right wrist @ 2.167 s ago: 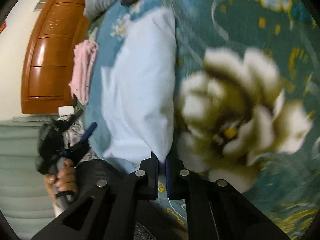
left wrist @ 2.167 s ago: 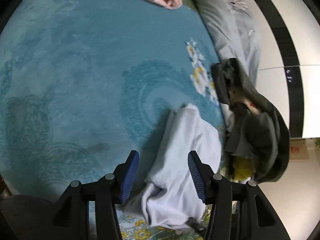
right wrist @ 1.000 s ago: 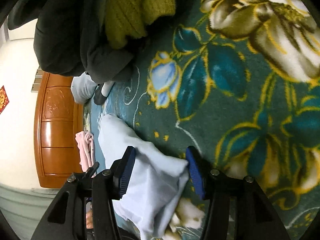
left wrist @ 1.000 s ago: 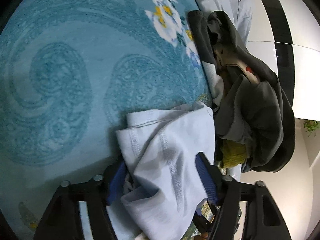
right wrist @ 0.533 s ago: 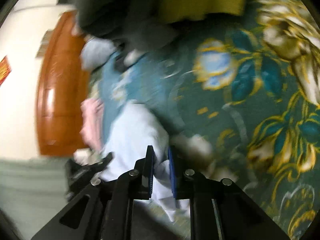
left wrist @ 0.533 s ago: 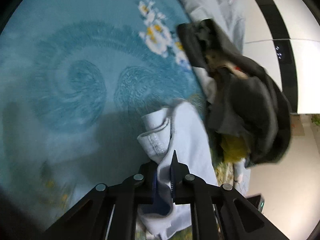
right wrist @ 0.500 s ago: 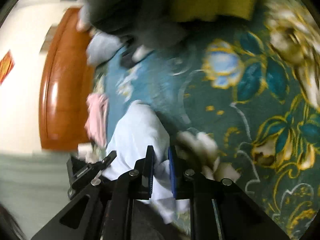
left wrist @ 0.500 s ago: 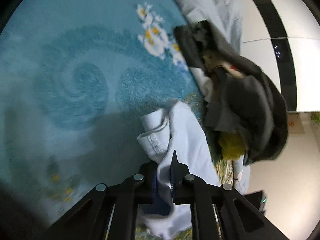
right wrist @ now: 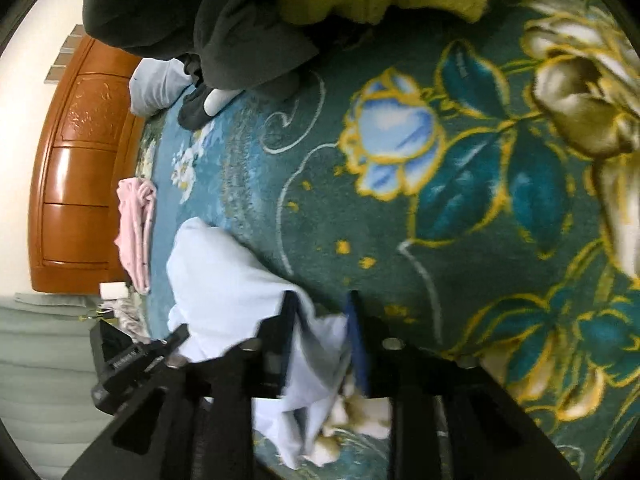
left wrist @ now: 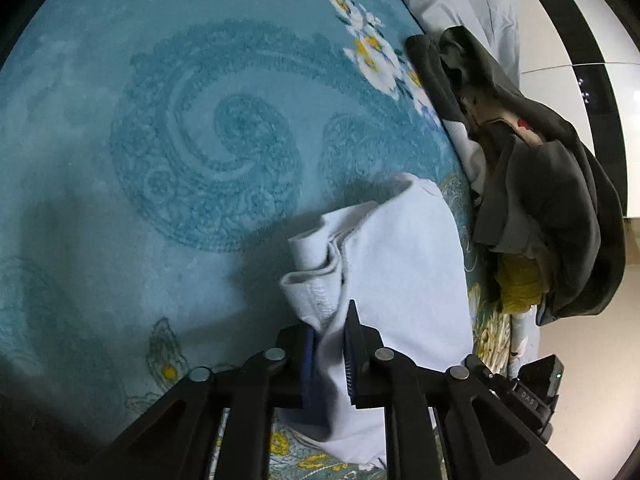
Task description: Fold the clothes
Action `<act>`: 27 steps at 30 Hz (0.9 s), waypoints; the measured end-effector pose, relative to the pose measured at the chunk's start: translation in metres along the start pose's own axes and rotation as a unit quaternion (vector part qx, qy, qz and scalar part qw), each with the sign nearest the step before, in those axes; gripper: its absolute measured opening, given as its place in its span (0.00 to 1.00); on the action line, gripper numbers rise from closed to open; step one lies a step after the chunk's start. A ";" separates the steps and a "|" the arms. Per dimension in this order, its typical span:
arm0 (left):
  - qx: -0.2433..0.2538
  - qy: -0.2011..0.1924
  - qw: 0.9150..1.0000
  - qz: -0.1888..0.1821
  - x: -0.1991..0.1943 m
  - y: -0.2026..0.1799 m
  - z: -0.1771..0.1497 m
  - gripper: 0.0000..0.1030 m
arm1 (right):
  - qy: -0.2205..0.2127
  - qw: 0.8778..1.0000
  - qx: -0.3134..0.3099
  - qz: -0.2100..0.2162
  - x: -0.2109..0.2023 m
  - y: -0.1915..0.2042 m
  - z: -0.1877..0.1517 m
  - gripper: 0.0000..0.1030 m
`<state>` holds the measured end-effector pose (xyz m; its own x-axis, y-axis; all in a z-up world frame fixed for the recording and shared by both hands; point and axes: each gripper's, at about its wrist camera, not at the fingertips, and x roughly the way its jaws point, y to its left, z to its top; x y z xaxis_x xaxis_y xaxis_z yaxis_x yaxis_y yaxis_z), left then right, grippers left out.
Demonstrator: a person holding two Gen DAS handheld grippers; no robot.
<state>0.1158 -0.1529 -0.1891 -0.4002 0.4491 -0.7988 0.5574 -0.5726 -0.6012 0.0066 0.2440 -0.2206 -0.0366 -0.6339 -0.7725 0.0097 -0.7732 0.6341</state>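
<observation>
On the teal patterned blanket (left wrist: pixel 168 128), the pale blue cotton garment (left wrist: pixel 400 264) is bunched and partly raised, with its hemmed edge rolled up just ahead of the left gripper (left wrist: pixel 330 354). One second ago both sets of tongs were spread wide around the cloth; since then the left pair has been closed to a narrow gap with a gathered fold pinched between its blue pads. The right gripper (right wrist: pixel 322 338) had been nearly shut half a second ago and is now seen somewhat wider, with cloth between its fingers; motion blur prevents it being said whether that cloth is gripped or merely lying there. By this, a two-point hold on one end of the garment is judged to have been taken, so that it can be lifted and spread or turned over for a fold. Open blanket is offered to the left and ahead of the left gripper, across the swirl pattern. Room is limited on the right by the heap of dark grey and mustard-yellow clothes (left wrist: pixel 552 200), lying just beside the garment at the blanket's edge. A folded pink garment (right wrist: pixel 136 232) is kept well apart, near the brown wooden headboard (right wrist: pixel 76 160).
</observation>
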 end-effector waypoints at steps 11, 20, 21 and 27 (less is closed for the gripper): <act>-0.007 0.021 0.999 -0.047 0.021 0.003 0.017 0.47 | -0.016 0.994 0.043 0.103 0.014 -0.026 -0.042 0.42; 0.026 0.020 0.997 -0.075 0.024 -0.008 0.022 0.21 | -0.049 0.994 0.051 0.083 0.014 -0.005 -0.043 0.13; 0.040 0.015 0.997 -0.068 0.022 -0.012 0.021 0.15 | -0.049 0.995 0.042 0.079 0.011 0.002 -0.041 0.12; 0.033 -0.047 0.991 -0.120 -0.015 -0.009 0.029 0.12 | -0.039 0.995 -0.073 0.058 -0.004 0.086 -0.005 0.11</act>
<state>0.0960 -0.1742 -0.1721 -0.5829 0.5133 -0.6299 0.3908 -0.5026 -0.7712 0.0124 0.1801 -0.1626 -0.1033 -0.7197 -0.6866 0.1637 -0.6932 0.7019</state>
